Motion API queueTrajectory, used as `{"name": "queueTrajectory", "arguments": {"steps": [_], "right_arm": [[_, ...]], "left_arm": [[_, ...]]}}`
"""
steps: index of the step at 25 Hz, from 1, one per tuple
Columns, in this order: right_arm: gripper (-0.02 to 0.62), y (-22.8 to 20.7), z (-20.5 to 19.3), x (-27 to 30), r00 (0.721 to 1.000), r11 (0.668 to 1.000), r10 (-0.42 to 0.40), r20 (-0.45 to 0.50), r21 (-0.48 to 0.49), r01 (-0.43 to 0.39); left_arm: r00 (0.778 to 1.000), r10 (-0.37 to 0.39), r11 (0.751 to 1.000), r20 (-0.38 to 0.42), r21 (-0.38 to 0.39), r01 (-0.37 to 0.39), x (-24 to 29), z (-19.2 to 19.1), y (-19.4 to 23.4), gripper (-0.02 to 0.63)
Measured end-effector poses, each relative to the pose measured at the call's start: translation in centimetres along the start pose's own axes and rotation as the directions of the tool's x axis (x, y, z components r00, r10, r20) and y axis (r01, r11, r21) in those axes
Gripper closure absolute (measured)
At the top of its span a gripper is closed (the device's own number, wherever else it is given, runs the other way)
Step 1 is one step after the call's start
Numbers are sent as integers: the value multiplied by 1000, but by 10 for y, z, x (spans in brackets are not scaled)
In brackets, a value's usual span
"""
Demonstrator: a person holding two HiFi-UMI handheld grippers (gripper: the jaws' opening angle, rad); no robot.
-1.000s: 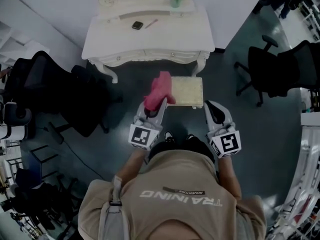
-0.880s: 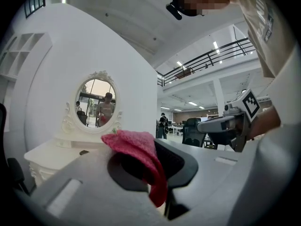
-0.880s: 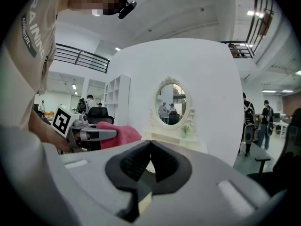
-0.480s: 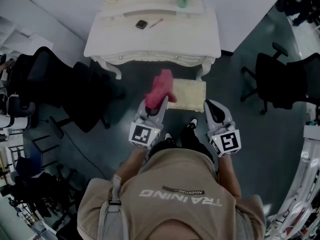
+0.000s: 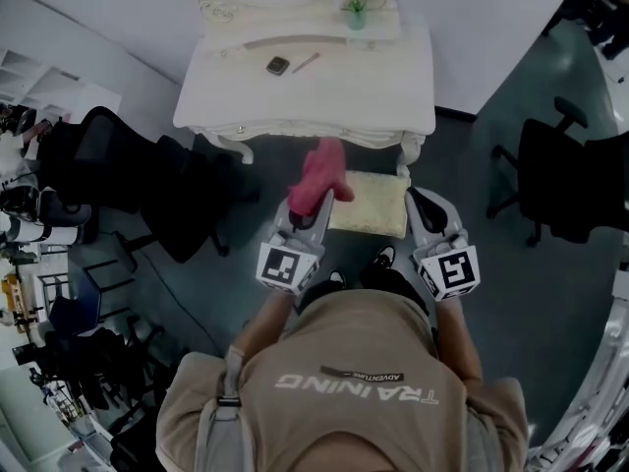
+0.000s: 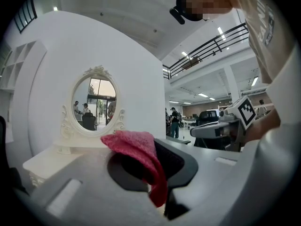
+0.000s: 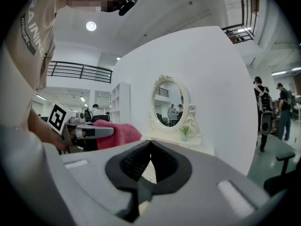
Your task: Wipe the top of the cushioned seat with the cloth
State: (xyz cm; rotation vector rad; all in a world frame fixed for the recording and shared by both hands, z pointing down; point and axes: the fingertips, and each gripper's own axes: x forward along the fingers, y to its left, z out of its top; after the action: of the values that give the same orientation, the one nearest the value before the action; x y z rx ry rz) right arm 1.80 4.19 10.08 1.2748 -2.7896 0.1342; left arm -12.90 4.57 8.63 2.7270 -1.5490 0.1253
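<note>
Head view: looking steeply down past beige shoulders onto cushioned seat (image 5: pixel 378 205), cream, tucked just in front of white dressing table (image 5: pixel 305 91), btwn its front legs. Clamping pink cloth (image 5: pixel 319 170) w/ L gripper (image 5: pixel 313 205), over seat's far L corner, bunched & sticking out past jaw tips toward table edge. Can't tell if touching seat top. Holding R gripper (image 5: pixel 421 201) by seat's R edge; contact w/ seat unclear.

L gripper view: pinched tight on cloth (image 6: pixel 138 149), draped over jaw tips & hanging down btwn pads. Facing oval mirror (image 6: pixel 94 98) on table.

R gripper view: pressed together at tips, nothing btwn. Seeing cloth (image 7: pixel 117 133) off to L side.

Up on tabletop: small dark item (image 5: pixel 278 65), thin pen-like stick (image 5: pixel 306 61), green plant in glass (image 5: pixel 356 10). Off to R, well apart: black office chair (image 5: pixel 560 180).
</note>
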Motion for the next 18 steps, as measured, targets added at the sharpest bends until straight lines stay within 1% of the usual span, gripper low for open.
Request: {"name": "queueTrajectory", "arguments": {"steps": [3,7,12,15,18], "right_arm": [[594,-19,-1,4,1000,1000,25,0,11,-25],[594,-39,-12,7,999,999,43,-9,34,-42],[594,-48,-18,10,999,997,34,-3,65,-34],[594,-50,-25,14,999,997,31,-20,67,-30],[594,-50,-30,20,999,998,17,-44,59,-14]], "left_arm": [[1000,18,1000,-9,12,-18,19,5,-6,568],[1000,26,1000,-12,17,-26,38,7,-15,568],[999,3,1000,-37,21,-2,51,3,-18,568],[999,-6,1000,-53,17,7,60,-6,-13,568],[997,-33,999,-76,2,33,68,-17,-6,568]]}}
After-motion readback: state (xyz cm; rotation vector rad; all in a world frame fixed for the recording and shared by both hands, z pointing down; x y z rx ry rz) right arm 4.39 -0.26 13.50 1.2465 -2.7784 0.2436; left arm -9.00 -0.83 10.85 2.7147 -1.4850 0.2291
